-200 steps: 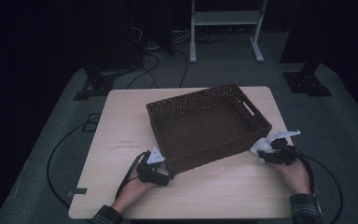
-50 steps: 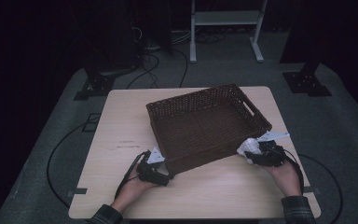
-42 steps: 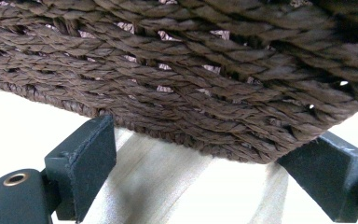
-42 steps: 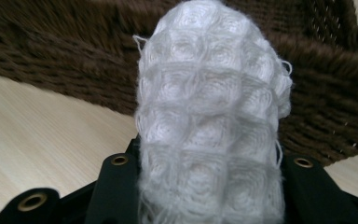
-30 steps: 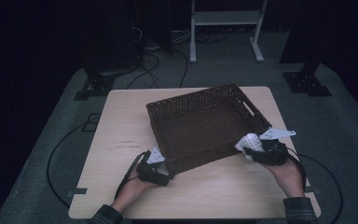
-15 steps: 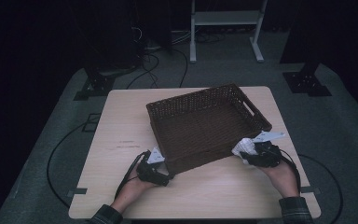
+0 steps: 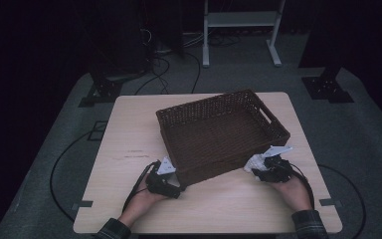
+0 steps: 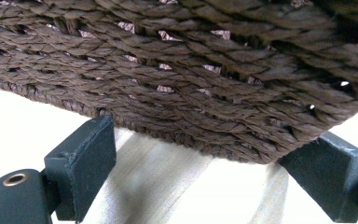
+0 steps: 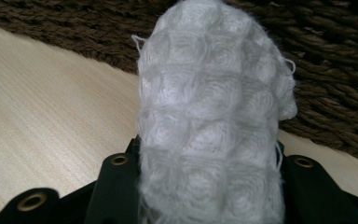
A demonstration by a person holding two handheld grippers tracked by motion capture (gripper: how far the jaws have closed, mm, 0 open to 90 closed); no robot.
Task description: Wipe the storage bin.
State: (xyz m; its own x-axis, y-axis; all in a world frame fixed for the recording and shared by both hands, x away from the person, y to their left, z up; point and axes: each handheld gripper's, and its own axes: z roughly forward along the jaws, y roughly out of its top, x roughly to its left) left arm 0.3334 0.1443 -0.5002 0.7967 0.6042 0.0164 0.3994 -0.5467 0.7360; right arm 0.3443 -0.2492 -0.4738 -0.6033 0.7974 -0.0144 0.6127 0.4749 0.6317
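In the lower left of the high view, the left gripper [image 7: 171, 178] was a compact black block topped by a pale grey three-cornered plate, with a black cable looping back from it. The right gripper [image 7: 258, 167], lower right, was also black, its grey plate jutting out as a thin pointed wedge, a dark cable trailing behind. Both forearms wore dark plaid cuffs at the bottom edge. In the gripper views, the jaws were matt black slabs with small brass-ringed screw holes.
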